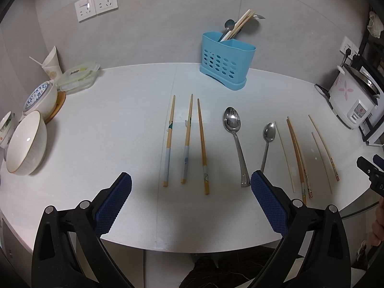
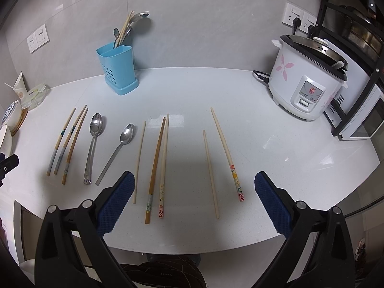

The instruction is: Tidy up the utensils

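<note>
A white counter (image 1: 120, 124) runs along a grey tiled wall, with wall sockets (image 1: 96, 6) in the upper left of the left wrist view.

Left gripper (image 1: 190, 187): jaws wide open, holding nothing. Both blue pads (image 1: 112, 206) hang above the counter's near edge, touching no utensil. The right pad overlaps the small spoon's handle in this view; contact cannot be determined.

Right gripper (image 2: 194, 187): jaws wide open, empty. Its pads (image 2: 273, 204) frame the chopsticks at lower centre of the right wrist view without touching them.

Utensil layout, left wrist view:
- Three wooden chopsticks (image 1: 187, 139) lie at centre, roughly parallel, tips toward the wall.
- Large spoon (image 1: 234, 134) lies just right of them, bowl toward the wall.
- Small spoon (image 1: 267, 139) lies right of the large spoon.
- Pale and patterned chopsticks (image 1: 297, 153) lie at the right.

The blue holder (image 1: 225, 62) stands at upper centre against the wall. It already contains chopsticks and spoons, leaning right.

Other items: bowls (image 1: 25, 144) and a lidded container (image 1: 76, 76) at the left edge; a rice cooker (image 2: 307, 81) at the right of the right wrist view.
</note>
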`<state>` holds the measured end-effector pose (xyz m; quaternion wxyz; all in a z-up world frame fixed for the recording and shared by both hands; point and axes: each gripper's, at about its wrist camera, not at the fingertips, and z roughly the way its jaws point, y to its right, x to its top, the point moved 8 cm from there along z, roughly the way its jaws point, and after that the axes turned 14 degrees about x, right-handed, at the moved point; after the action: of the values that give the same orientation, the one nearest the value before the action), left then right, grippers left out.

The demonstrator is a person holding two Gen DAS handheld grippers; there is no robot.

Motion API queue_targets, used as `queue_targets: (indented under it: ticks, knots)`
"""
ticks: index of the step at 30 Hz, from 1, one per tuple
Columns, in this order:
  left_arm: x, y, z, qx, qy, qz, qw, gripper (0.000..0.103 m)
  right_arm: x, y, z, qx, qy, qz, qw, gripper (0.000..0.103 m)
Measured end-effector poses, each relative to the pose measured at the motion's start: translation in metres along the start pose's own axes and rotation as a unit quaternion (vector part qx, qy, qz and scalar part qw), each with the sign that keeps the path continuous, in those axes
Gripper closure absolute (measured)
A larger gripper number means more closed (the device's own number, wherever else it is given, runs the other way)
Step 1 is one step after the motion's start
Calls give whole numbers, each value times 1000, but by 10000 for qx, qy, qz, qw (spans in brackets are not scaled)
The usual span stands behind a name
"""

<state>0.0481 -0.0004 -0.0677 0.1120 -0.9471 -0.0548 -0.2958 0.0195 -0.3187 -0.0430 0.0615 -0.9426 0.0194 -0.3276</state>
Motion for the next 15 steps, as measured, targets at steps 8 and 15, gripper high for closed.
queue_targets:
  ticks: [8, 15]
  knots:
    - [0, 1, 0, -18, -20, 14, 10000, 6, 1, 0, 0, 4, -4, -3, 10000, 7]
    - [0, 2, 0, -13, -25, 24, 10000, 6, 1, 0, 0, -21, 0, -24, 10000, 7]
